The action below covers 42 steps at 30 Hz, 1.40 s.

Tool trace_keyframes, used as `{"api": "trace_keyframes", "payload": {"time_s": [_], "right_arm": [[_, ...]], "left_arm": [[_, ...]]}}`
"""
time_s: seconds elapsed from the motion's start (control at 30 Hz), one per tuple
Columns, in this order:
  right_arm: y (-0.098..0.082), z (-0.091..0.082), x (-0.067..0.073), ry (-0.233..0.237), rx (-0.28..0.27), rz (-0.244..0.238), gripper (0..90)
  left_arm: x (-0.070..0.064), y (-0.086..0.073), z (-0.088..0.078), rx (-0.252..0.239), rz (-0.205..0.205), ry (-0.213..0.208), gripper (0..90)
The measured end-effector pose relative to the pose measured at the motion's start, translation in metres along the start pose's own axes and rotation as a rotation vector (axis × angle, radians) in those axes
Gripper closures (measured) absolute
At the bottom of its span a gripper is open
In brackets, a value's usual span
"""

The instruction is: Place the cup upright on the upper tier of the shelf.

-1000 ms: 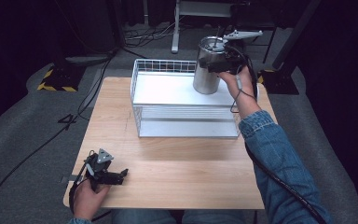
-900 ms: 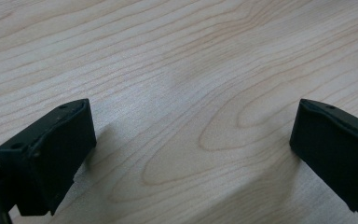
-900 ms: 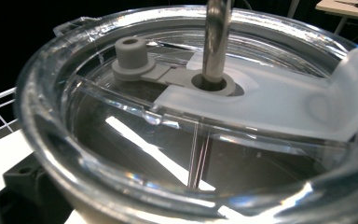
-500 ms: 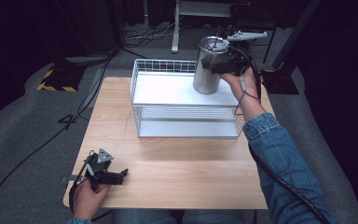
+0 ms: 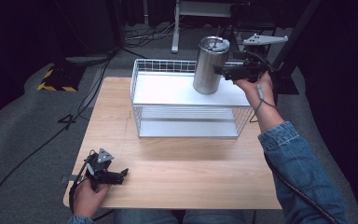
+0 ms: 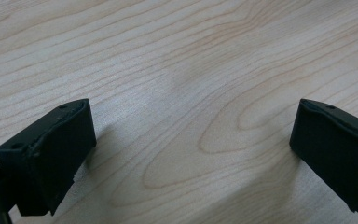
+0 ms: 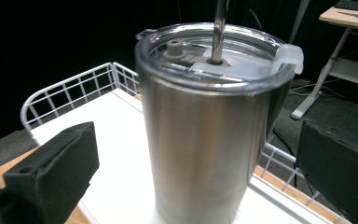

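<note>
Released a moment ago, the steel tumbler (image 5: pixel 210 65) now stands upright by itself on the white top shelf of the wire rack (image 5: pixel 168 88), the right gripper (image 5: pixel 221 71) drawn slightly back from it. Nearest the camera, the left gripper (image 5: pixel 121 174) rests on the wooden table (image 5: pixel 191 172) at its front left corner, its jaws spread wide over bare wood with nothing between them. Farther off, at the rack's right rear corner, the right gripper's jaws stand wide apart on either side of the tumbler without touching it. A clear lid (image 7: pixel 214 56) with a metal straw (image 7: pixel 219 28) caps the tumbler.
</note>
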State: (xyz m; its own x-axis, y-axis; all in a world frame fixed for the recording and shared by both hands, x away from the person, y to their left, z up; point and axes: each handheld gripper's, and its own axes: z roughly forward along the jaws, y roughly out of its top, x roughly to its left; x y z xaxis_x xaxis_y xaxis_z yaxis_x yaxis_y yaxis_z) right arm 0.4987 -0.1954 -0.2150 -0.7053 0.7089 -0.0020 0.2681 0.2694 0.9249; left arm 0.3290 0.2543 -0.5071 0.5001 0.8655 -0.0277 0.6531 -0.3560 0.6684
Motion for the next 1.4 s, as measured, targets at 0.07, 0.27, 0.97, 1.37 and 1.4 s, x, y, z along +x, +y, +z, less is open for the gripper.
{"api": "trace_keyframes", "payload": {"time_s": [0.07, 0.27, 0.97, 1.37, 1.4], "right_arm": [[-0.002, -0.007, 0.002, 0.009, -0.003, -0.002, 0.0], [-0.010, -0.027, 0.007, 0.031, -0.001, -0.020, 0.0], [-0.059, -0.095, 0.014, 0.057, 0.025, -0.040, 0.0], [-0.095, -0.107, 0.022, 0.013, 0.057, -0.098, 0.0], [-0.099, -0.107, 0.023, 0.014, 0.061, -0.097, 0.0]], "left_arm": [[0.000, 0.000, 0.000, 0.000, 0.000, 0.000, 0.6], [0.000, 0.000, 0.000, 0.000, 0.000, 0.000, 0.6], [0.000, 0.000, 0.000, 0.000, 0.001, 0.001, 0.6], [0.000, 0.000, 0.000, 0.000, 0.000, 0.001, 0.6], [0.000, 0.000, 0.000, 0.000, 0.001, 0.001, 0.6]]}}
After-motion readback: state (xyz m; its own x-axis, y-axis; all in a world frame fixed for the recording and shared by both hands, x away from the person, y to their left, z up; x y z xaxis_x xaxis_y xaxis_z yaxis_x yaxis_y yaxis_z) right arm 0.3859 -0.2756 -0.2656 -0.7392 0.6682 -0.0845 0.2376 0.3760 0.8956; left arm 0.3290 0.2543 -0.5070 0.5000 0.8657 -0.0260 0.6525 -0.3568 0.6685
